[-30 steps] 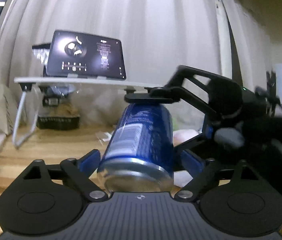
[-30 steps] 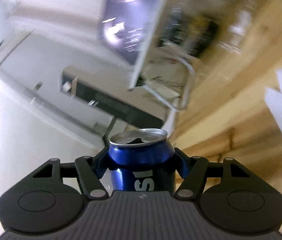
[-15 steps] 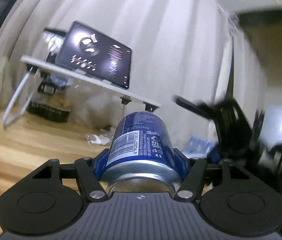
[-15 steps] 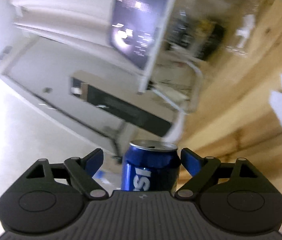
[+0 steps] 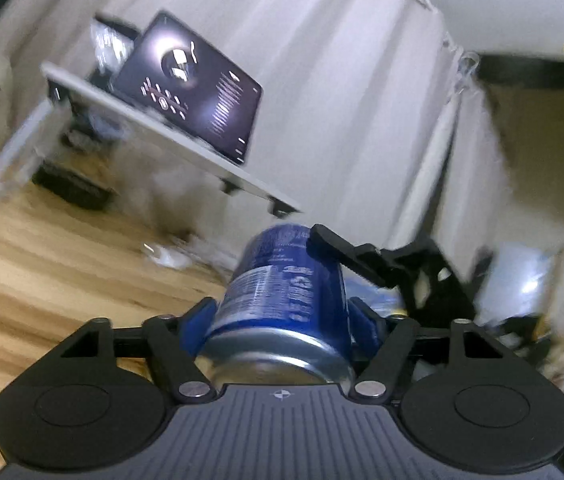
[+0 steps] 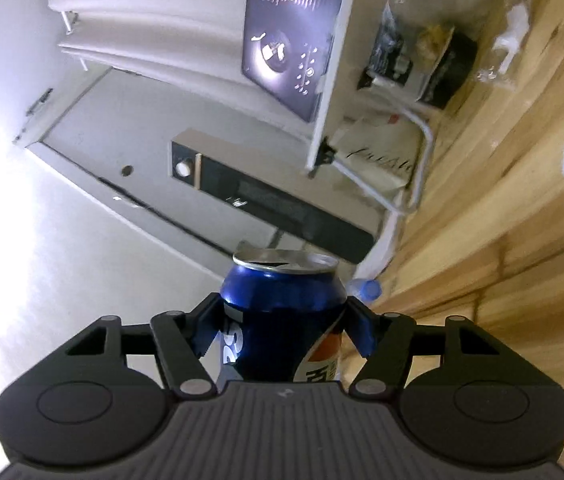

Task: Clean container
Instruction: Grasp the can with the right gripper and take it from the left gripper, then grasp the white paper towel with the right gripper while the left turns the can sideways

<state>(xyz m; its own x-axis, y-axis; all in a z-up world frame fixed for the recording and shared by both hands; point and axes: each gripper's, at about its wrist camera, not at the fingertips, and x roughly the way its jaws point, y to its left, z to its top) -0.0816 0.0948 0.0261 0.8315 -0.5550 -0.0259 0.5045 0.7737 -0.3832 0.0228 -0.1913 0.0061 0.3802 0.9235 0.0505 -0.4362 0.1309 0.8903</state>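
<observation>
Can (image 5: 282, 300) clamped by left gripper (image 5: 284, 320); right gripper (image 6: 282, 324).

Wooden floor (image 5: 41, 264); white curtain (image 5: 342, 80), grey door (image 6: 121, 140)

The left gripper (image 5: 282, 316) is closed, its blue-padded fingers (image 5: 197, 320) pressing both sides of a blue aluminium drink can (image 5: 282, 300) near its base end. The right gripper (image 6: 282, 328) is likewise closed on the same can (image 6: 282, 312) nearer its opened top, its view strongly rolled sideways.
</observation>
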